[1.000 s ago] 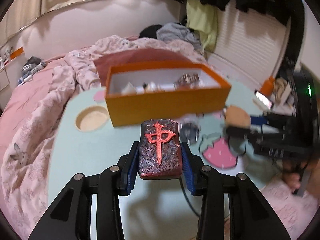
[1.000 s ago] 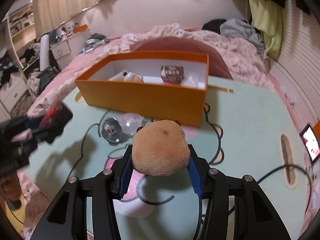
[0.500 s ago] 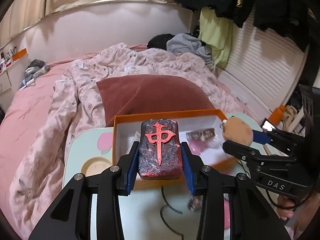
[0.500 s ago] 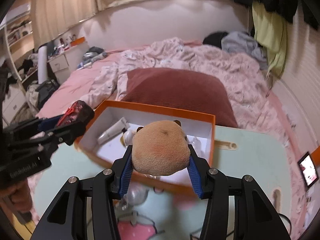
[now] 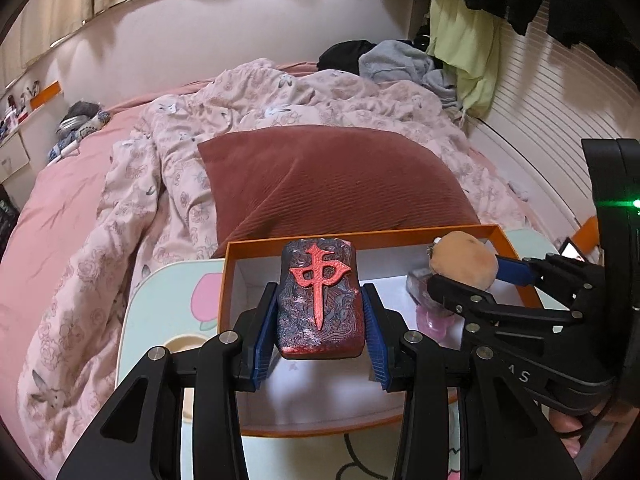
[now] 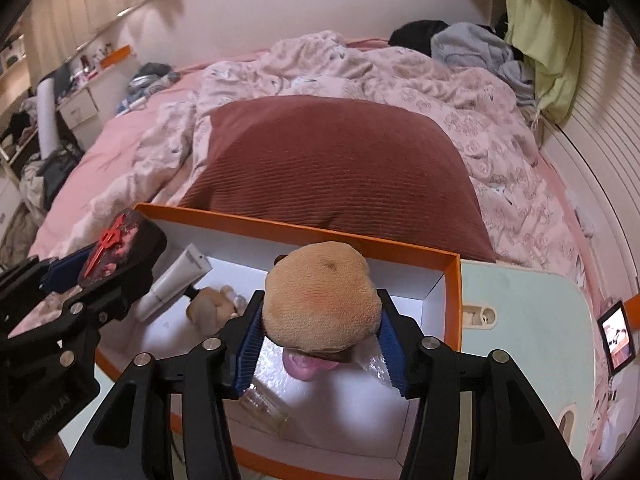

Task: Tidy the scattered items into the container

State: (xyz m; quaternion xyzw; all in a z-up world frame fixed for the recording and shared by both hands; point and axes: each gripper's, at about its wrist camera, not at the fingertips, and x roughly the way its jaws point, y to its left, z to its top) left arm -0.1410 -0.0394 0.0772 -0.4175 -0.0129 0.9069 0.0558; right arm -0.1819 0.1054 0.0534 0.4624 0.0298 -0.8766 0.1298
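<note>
Hovering over the orange box (image 6: 450,300), the soft, light plush ball (image 6: 322,306) sits between the right gripper's (image 6: 322,350) just-loosening pads, while the left gripper (image 5: 320,334) pinches the rigid, likely heavier mahjong tile (image 5: 320,300) by its sides.

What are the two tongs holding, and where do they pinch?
The left tongs pinch the dark block with a red symbol by its long sides. The right tongs, jaws just opening, flank the tan fuzzy plush ball at its sides.
</note>
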